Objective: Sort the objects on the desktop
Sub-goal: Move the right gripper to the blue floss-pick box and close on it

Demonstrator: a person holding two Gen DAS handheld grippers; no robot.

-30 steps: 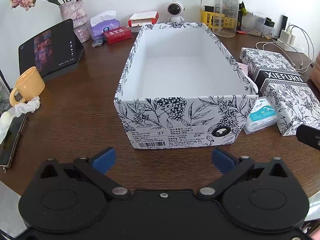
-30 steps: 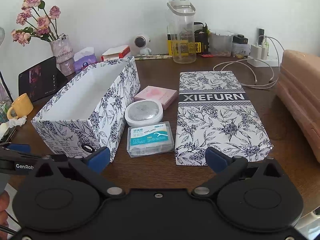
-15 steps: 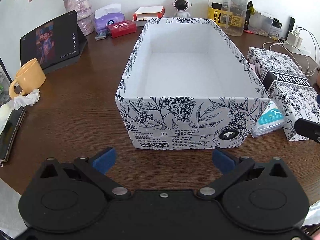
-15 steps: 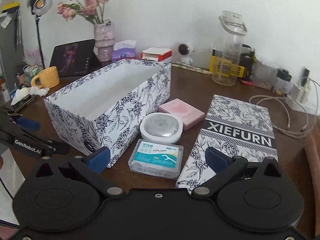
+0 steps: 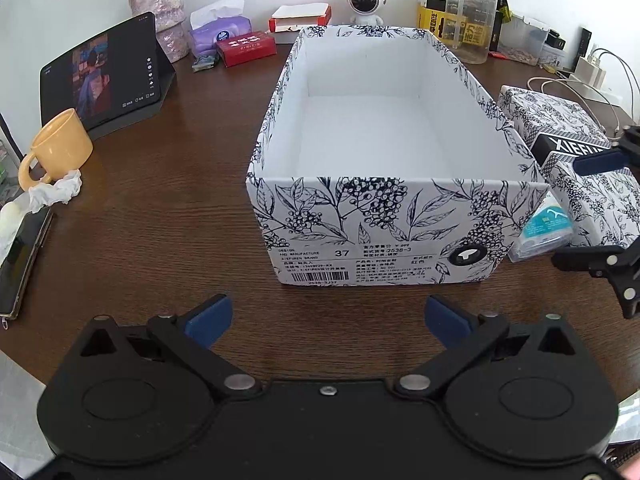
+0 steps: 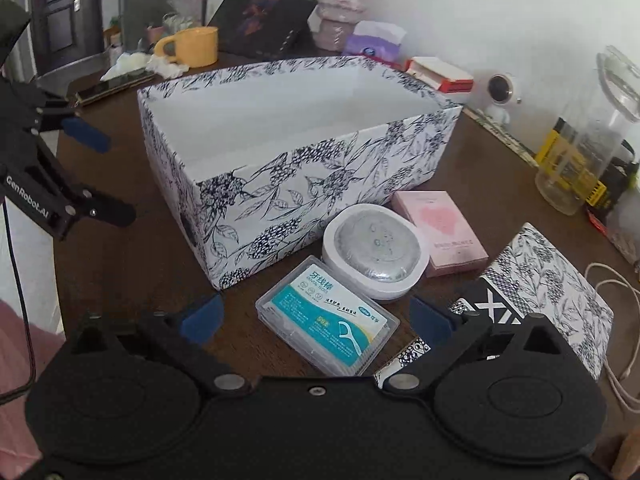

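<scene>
An open floral-print box (image 5: 400, 216) stands empty on the brown desk; it also shows in the right wrist view (image 6: 304, 184). To its right lie a clear floss-pick case (image 6: 326, 316), a round white dish with a silver top (image 6: 376, 246) and a pink card box (image 6: 444, 228). My right gripper (image 6: 316, 316) is open, its blue pads on either side of the floss case's near end, just above it. My left gripper (image 5: 326, 320) is open and empty in front of the box's short labelled wall.
The box's floral lid (image 6: 540, 284) lies right of the small items. A yellow mug (image 5: 60, 148), tablet (image 5: 104, 76), phone (image 5: 24, 256), tissues (image 5: 220, 32), red box (image 5: 246, 46), vase (image 5: 160, 12), clear jug (image 5: 474, 12) and cables (image 5: 576, 84) ring the desk.
My right gripper has swung left and dropped low toward the floss case, which now sits between its open pads. My left gripper has eased closer to the box.
</scene>
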